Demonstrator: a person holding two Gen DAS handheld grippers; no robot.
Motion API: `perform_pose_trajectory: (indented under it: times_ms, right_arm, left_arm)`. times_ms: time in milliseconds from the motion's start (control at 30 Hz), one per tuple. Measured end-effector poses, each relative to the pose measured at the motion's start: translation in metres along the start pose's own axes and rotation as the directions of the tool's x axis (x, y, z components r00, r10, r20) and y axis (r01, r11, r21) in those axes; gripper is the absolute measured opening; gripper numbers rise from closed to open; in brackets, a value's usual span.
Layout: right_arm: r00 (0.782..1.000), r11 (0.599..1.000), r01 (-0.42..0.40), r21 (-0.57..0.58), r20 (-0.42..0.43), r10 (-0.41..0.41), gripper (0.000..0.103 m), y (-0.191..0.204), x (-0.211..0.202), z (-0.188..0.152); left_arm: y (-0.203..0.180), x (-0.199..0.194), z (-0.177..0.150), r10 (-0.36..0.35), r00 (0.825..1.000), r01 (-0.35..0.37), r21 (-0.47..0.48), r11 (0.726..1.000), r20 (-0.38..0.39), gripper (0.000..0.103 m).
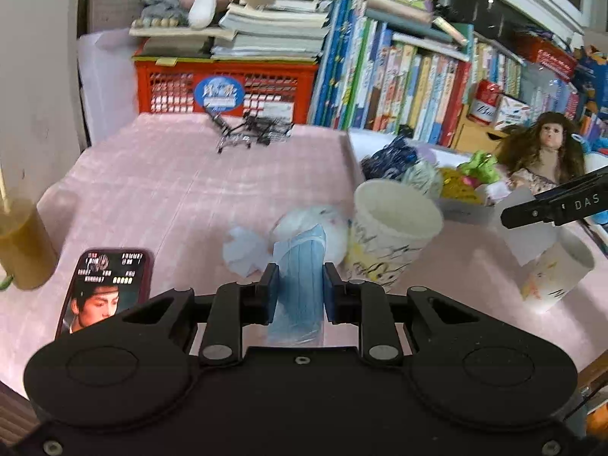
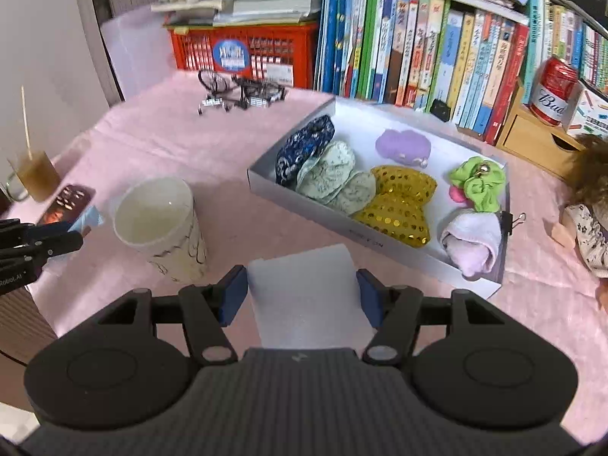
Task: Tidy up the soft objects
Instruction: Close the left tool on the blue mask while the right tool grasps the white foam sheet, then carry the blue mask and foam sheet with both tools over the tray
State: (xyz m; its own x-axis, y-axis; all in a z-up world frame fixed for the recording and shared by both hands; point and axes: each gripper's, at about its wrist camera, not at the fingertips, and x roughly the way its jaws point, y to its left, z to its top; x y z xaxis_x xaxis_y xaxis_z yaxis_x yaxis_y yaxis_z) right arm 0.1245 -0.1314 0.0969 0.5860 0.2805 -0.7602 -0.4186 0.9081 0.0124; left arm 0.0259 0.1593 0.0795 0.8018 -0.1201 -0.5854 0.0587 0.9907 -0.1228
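Note:
My left gripper (image 1: 300,290) is shut on a folded blue face mask (image 1: 300,266) in clear wrap, held over the pink tablecloth. Just beyond it lie a white soft ball (image 1: 304,224) and a crumpled white tissue (image 1: 243,247). My right gripper (image 2: 302,292) is shut on a white foam-like sheet (image 2: 307,296), held near the white box (image 2: 266,184). The box holds a dark blue pouch (image 2: 304,148), pale green pads (image 2: 330,174), a gold sequin piece (image 2: 399,201), a purple plush (image 2: 402,144), a green scrunchie (image 2: 478,182) and a pink-white cloth (image 2: 471,243).
A marbled cup (image 2: 159,228) stands left of the box; it also shows in the left wrist view (image 1: 391,228), with a second cup (image 1: 558,273) to its right. A phone (image 1: 106,288), a glass of brown drink (image 1: 22,250), a doll (image 1: 543,152), a red crate (image 1: 228,87) and books (image 2: 437,38) ring the table.

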Motion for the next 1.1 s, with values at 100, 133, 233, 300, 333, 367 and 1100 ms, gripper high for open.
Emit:
perform_pose_trajectory:
  times_ms: [100,133,233,300,333,367,1100]
  right_arm:
    - [0.999,0.999,0.001,0.033,0.034,-0.002,0.066,-0.009,-0.011,0.001]
    - [0.999,0.999,0.004,0.050,0.051,-0.007,0.066,-0.014,-0.015,0.001]
    - [0.996,0.996,0.004,0.088,0.087,-0.011,0.066,-0.027,-0.027,0.002]
    - [0.994,0.994,0.010,0.107,0.112,-0.022,0.066,-0.034,-0.035,0.001]
    - [0.992,0.993,0.012,0.116,0.123,-0.026,0.066,-0.037,-0.039,0.001]
    - [0.990,0.992,0.015,0.127,0.134,-0.032,0.066,-0.041,-0.042,0.001]
    - [0.959,0.934,0.063,0.350,0.236,-0.154,0.066,-0.116,-0.056,-0.003]
  left_arm:
    - [-0.009,-0.011,0.008,-0.012,0.999,0.012,0.011,1.000,0.034,0.022]
    - [-0.012,-0.015,0.011,-0.017,0.999,0.016,0.014,1.000,0.043,0.022]
    - [-0.024,-0.024,0.019,-0.045,0.997,0.043,0.032,0.999,0.070,0.022]
    - [-0.034,-0.028,0.025,-0.071,0.995,0.068,0.046,0.997,0.077,0.022]
    - [-0.039,-0.030,0.028,-0.088,0.993,0.084,0.051,0.995,0.076,0.022]
    - [-0.045,-0.030,0.031,-0.103,0.992,0.099,0.056,0.994,0.075,0.022]
    - [-0.157,0.033,0.095,-0.199,0.980,0.195,0.126,0.973,0.024,0.021]
